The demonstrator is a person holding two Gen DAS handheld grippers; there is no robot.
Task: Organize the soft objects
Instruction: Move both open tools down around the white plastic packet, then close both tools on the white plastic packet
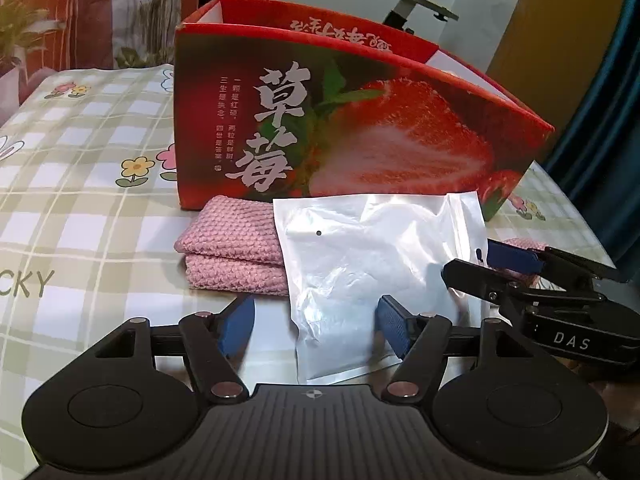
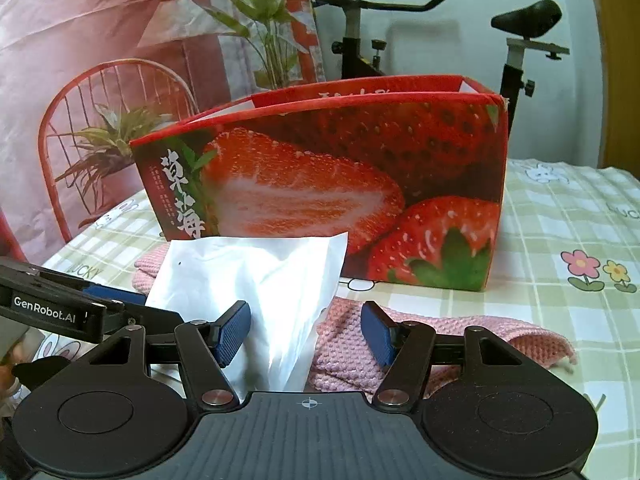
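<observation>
The left claw [image 1: 316,326] stood open around the near end of a white plastic pouch [image 1: 372,264], its blue pads clear of the film on both sides, so nothing was gripped yet. The right claw [image 2: 306,334] was open as well, with the pouch's other end and a fold of pink knitted cloth [image 2: 440,332] lying between its jaws. The pouch rested partly on the cloth, just in front of the open strawberry box [image 1: 352,128], all on a checked, flowered cover [image 1: 92,208] over the desk. The likeliest trouble looked to be the slick, crumpled film sliding out if the pads closed only on an empty edge instead of the padded middle. The right claw could also have pinched the knit along with the pouch and dragged it up. With both claws so close together, a careless closing might have knocked them into each other.
</observation>
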